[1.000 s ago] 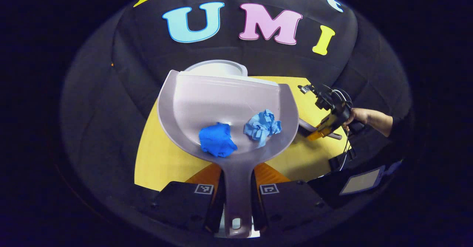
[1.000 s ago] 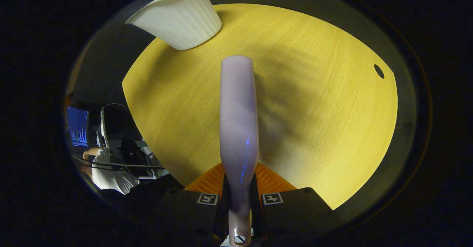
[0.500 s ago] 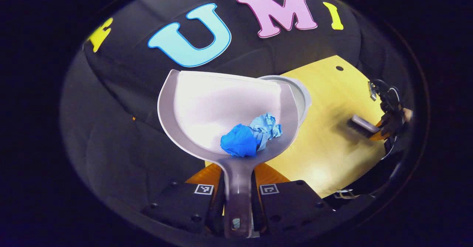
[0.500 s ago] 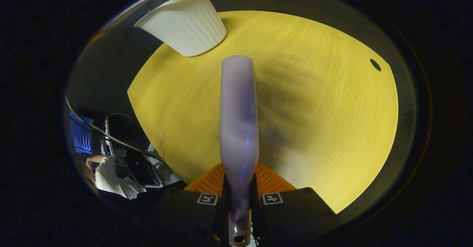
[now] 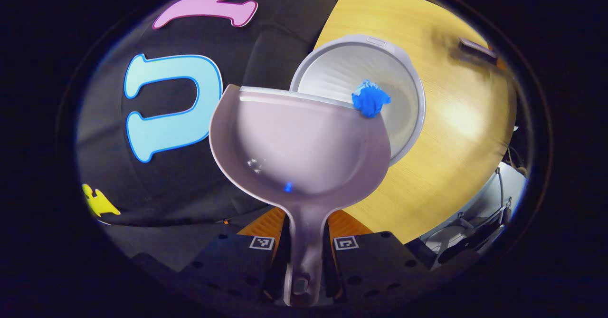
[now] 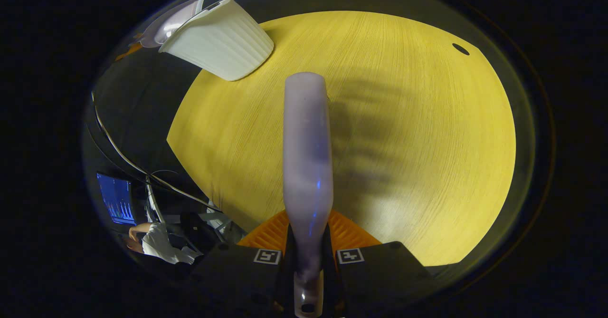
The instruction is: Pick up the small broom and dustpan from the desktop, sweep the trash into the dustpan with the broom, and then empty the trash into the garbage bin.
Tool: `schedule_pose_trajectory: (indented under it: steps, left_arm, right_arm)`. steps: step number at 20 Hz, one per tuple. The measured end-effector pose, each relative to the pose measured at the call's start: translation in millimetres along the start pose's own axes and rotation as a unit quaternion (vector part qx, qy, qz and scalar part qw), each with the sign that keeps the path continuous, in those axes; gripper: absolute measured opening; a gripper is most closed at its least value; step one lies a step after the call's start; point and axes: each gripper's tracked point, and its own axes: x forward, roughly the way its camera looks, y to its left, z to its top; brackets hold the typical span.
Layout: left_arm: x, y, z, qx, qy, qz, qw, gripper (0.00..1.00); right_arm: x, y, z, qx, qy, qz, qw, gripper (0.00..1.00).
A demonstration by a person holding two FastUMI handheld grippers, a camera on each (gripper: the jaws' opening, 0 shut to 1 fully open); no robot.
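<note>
- Left gripper view: my left claw (image 5: 304, 256) clamps both fingers on the dustpan (image 5: 299, 147) handle, the pan tipped ahead of me over the white garbage bin (image 5: 403, 85).
- A blue trash wad (image 5: 370, 99) sits at the pan's far right lip, seemingly over the bin's mouth.
- Right gripper view: my right claw (image 6: 308, 261) grips the broom (image 6: 306, 156) handle, which runs straight ahead above the yellow desktop (image 6: 427, 142); the bin (image 6: 223, 42) stands far ahead to my left.

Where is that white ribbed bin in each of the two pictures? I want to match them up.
Left gripper view: the garbage bin sits upper centre-right, seen from above into its opening, behind the dustpan.
Right gripper view: the garbage bin is at upper left, seen from the side, with the dustpan above it.
Shared landmark: the yellow desktop.
</note>
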Motion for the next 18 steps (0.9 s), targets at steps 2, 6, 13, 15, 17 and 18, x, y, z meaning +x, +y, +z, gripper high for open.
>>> schedule_pose_trajectory:
  steps: [2,6,13,15,17,18]
  left_arm:
    - [9,-2,-3,-0.018,-0.017,0.011,1.000,0.29]
    - [5,-7,-1,-0.072,-0.037,0.007,0.997,0.29]
    - [0,-19,26,-0.244,-0.129,-0.011,0.961,0.28]
    - [-17,-37,58,-0.286,-0.198,-0.035,0.937,0.28]
    - [-44,-72,85,-0.343,-0.252,-0.072,0.902,0.29]
    - [-53,-93,101,-0.368,-0.271,-0.101,0.884,0.29]
  right_arm:
    - [1,3,0,0.016,-0.004,0.003,1.000,0.29]
    - [3,2,-1,0.020,-0.003,-0.011,1.000,0.29]
    - [-1,5,8,0.037,-0.017,-0.021,0.999,0.29]
    - [-2,5,9,0.034,-0.023,-0.026,0.999,0.29]
    - [-4,4,11,0.042,-0.035,-0.026,0.998,0.29]
    - [-5,3,11,0.045,-0.042,-0.034,0.998,0.28]
